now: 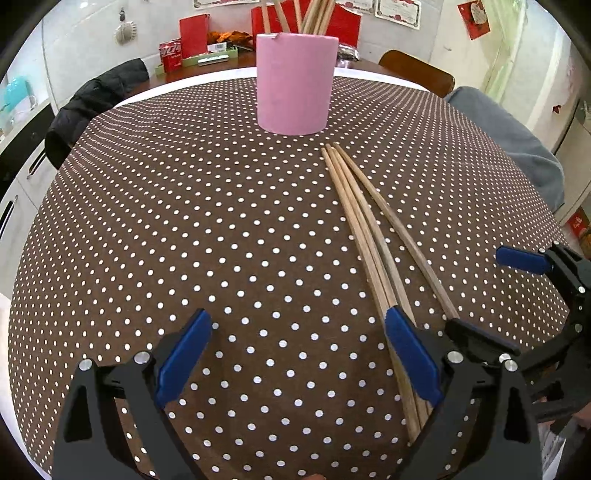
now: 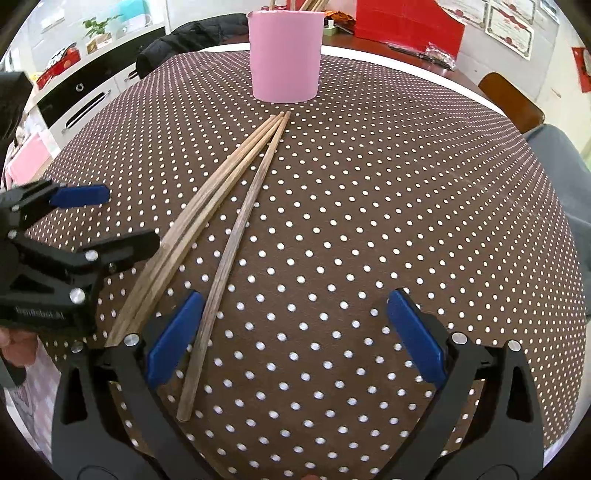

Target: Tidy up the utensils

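Note:
Three wooden chopsticks (image 1: 364, 221) lie on the polka-dot tablecloth (image 1: 184, 221), tips fanned toward a pink cup (image 1: 297, 83) that holds several more chopsticks. My left gripper (image 1: 297, 332) is open and empty, its right finger lying over the near ends of the chopsticks. In the right wrist view the same chopsticks (image 2: 229, 206) lie left of centre, with the pink cup (image 2: 283, 55) beyond. My right gripper (image 2: 291, 325) is open and empty, its left finger beside the near end of the single darker chopstick (image 2: 236, 240).
The other gripper shows at the right edge of the left wrist view (image 1: 546, 280) and at the left edge of the right wrist view (image 2: 55, 251). A dark jacket (image 1: 96, 99) hangs over a chair. Red boxes (image 1: 194, 35) stand on the far side of the table.

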The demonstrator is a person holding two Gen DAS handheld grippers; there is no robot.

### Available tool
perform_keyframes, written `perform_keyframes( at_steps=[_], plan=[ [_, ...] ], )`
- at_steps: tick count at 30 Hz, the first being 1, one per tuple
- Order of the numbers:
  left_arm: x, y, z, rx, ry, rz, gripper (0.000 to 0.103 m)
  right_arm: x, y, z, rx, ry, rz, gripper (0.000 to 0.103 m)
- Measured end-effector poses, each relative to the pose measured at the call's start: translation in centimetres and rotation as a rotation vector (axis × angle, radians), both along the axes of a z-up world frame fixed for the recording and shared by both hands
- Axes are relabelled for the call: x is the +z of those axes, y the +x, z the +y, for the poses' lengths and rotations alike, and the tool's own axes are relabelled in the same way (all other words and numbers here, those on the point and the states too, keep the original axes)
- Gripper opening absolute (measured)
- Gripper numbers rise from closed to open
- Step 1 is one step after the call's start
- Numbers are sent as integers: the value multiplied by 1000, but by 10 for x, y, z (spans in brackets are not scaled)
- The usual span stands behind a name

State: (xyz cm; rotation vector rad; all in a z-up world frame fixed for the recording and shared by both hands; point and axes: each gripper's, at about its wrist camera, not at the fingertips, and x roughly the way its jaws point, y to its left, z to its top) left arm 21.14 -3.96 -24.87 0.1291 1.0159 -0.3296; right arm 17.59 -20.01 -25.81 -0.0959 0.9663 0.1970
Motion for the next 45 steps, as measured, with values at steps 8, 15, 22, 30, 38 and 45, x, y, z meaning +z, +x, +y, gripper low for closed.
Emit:
perform_keyframes(
  at_steps=[8, 15, 22, 30, 38, 45],
  plan=[
    [0, 5, -5, -9, -1, 0, 94, -1, -3, -24, -24, 10, 11, 97],
    [-3, 16, -19, -5, 17, 1, 94, 1, -1, -25, -23, 11, 13, 97],
    [-3, 28, -37, -19, 72, -12, 94, 3, 1, -28, -32, 9, 15, 97],
    [-8, 46, -51, -26, 123, -21, 94, 3, 14, -27, -34, 12, 15, 97],
    [-3, 89, -63, -114, 101, 11, 63, 8, 61, -13, 13, 33, 36, 88],
    [4, 124, -77, -214, 86, 41, 14, 14, 87, 6, 86, -2, 29, 28]
  ],
)
